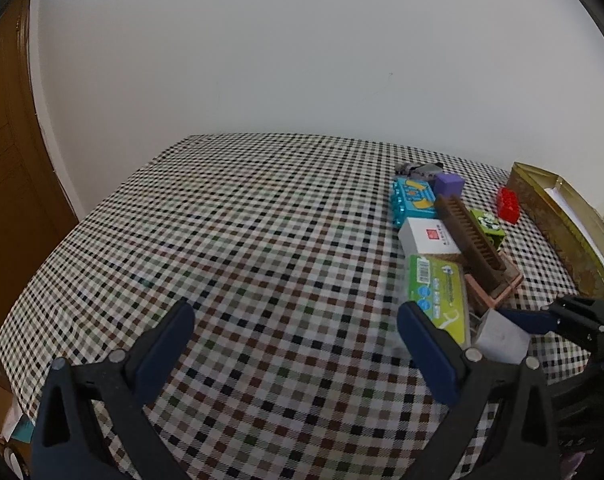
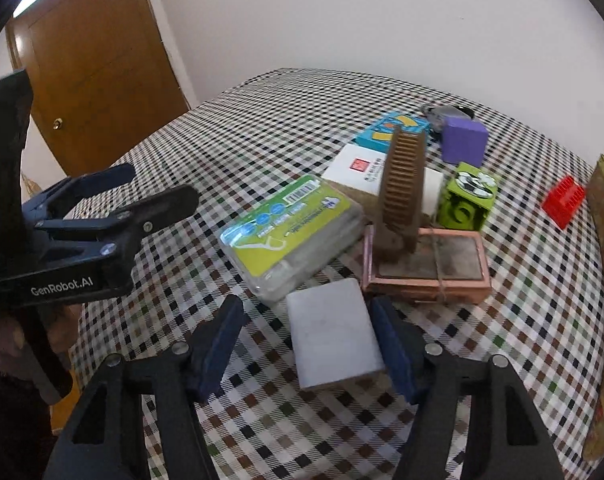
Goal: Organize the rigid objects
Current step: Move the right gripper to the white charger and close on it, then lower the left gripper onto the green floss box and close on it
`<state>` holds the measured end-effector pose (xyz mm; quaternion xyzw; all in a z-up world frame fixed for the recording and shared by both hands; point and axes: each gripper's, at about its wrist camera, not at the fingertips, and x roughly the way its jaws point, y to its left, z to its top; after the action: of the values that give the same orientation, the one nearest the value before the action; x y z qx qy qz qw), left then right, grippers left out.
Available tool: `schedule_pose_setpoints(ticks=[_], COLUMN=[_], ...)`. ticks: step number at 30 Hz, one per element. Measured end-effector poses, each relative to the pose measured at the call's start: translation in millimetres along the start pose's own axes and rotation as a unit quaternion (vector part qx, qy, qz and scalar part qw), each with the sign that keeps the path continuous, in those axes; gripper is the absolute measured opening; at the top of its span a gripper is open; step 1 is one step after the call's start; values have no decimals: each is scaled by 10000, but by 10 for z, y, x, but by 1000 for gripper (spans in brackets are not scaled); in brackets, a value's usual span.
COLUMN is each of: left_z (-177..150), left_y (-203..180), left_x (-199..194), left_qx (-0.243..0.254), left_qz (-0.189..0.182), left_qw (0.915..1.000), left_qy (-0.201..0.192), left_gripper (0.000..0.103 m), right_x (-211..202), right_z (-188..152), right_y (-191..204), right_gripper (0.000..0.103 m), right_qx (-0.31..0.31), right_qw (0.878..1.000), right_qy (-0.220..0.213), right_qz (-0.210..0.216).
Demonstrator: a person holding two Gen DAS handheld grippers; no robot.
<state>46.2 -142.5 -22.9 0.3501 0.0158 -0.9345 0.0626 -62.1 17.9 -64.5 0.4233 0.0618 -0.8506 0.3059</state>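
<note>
Between the right gripper [image 2: 306, 344] pads sat the white block [image 2: 334, 332], jaws apart, left side gapped; centre before clamping. Left gripper [image 1: 296, 344] stood apart, empty.

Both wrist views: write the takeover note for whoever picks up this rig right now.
Right gripper: open around the white block; one pad touches, the other stands clear.
Left gripper: open, empty, hovering over the table.
Things: floss box, comb leaning on the pink box, purple cube, green block, red brick, all loose beside the gold tray.
Done: nothing visibly sorted.
Left: everything.
</note>
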Motion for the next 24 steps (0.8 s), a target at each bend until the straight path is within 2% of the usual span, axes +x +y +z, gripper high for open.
schedule_pose_setpoints(ticks=[1,3,9,12,15,19,24], left_z=[8,33,61,64,54,37,-2], left_y=[-33,-103,-419,-612,-721,-825,-848], left_x=[-3,-8,70,140,230,342,460], left_qx=[44,135,352,545,687,823,840], left_qz=[-23,-66,-367,-331,-250,-122,-61], left_qw=[10000,9999,9987,9978,9969,9952,9937], left_qy=[-9,-15,100,185,282,505,736], left_gripper=[102,102,102,102,102,96,87], right_x=[-17,-68,-350,-563,-677,-852,-876], right_z=[-18,-63,-339,-509,-539,-578,-506], right_y=[16,25,-116,-257,-374,-518,-574], right_gripper=[50,41,41,41,41,41,41], right_qx=[-66,-170,87,280,449,718,870], right_qw=[9999,9996,10000,9993,9974,9935,9910], right_qy=[11,40,-37,-261,-547,-860,-1004], right_qz=[-104,-218,-20,10,-98,-192,-161])
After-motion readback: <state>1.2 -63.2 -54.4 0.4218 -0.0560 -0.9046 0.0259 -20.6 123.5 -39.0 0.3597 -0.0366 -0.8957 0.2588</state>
